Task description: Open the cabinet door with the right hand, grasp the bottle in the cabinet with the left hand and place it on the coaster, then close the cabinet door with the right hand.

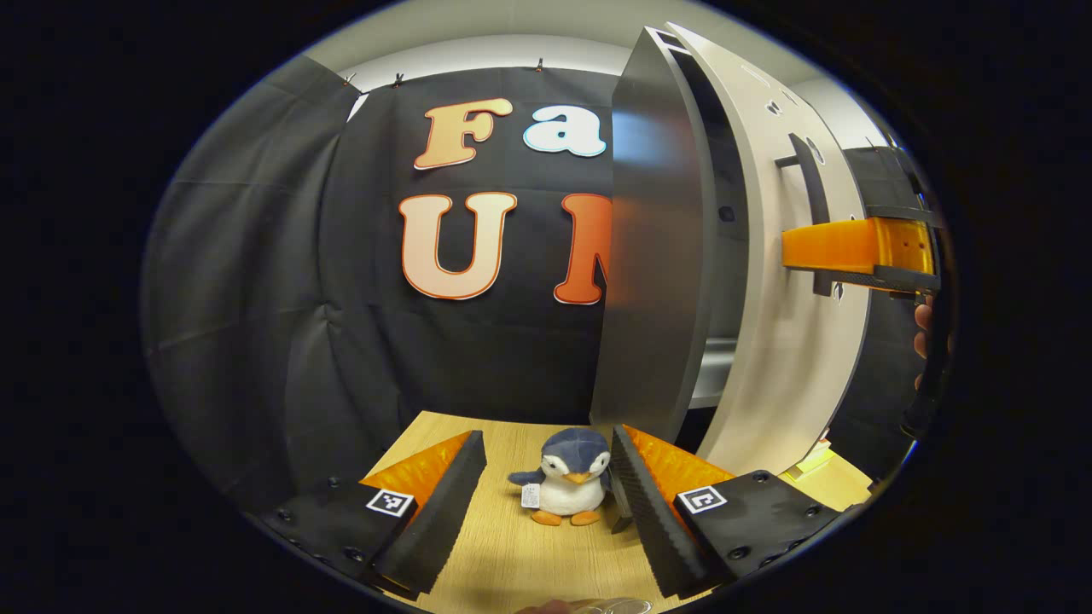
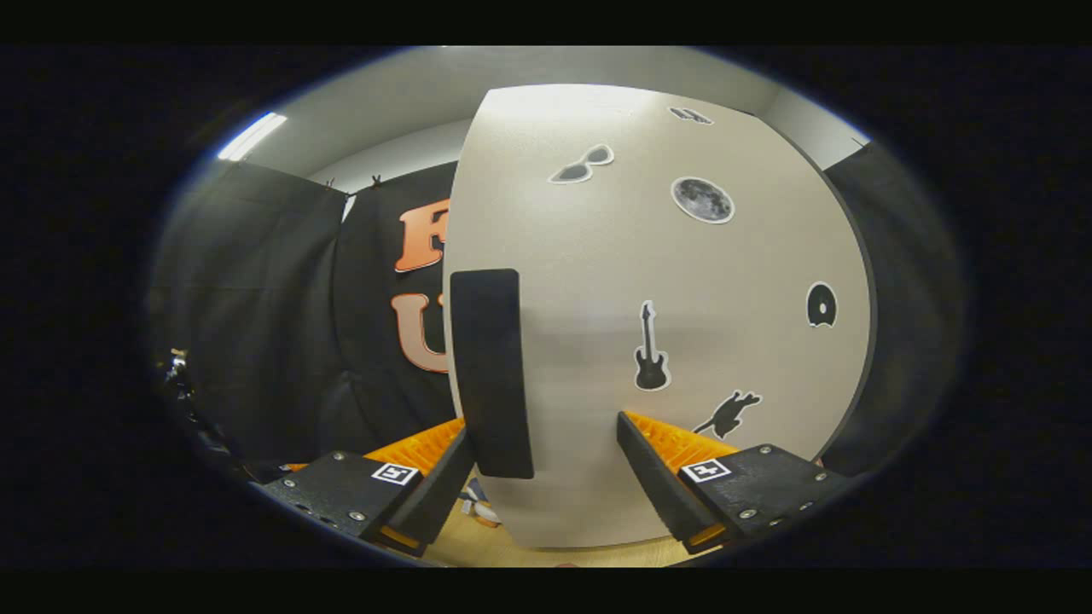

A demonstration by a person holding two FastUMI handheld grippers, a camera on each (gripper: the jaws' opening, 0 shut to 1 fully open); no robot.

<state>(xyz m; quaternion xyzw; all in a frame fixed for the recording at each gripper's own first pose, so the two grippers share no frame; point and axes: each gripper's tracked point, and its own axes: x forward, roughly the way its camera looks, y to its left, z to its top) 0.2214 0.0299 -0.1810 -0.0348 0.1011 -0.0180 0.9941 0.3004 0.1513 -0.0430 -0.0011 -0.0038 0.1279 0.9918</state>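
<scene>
A: While the left gripper view looks along its own hand-held gripper [image 1: 546,512], what sits between the fingers?

B: Nothing is held. The left hand-held gripper stands wide apart over the desk [image 1: 512,563], with a small plush penguin [image 1: 567,488] on the wood just ahead, not gripped. I judge it is waiting low and spread so it can go in for the bottle once the way is free.

A: And the cabinet?

B: The cabinet door [image 1: 793,341] is partly swung out from the cabinet [image 1: 657,281]. The right hand-held gripper [image 1: 853,256] reaches the dark handle [image 1: 810,205] on the door's outer face, a hand [image 1: 926,328] behind it. A shelf edge shows inside; I cannot make out the bottle or the coaster.

A: The right gripper view?

B: The door fills most of it, dotted with stickers [image 2: 653,350]. The handle [image 2: 493,375] stands upright between the wide-set fingers of the right hand-held gripper [image 2: 546,477], nearer the left finger; neither finger clearly presses it. Likely it hooks the handle to pull.
</scene>
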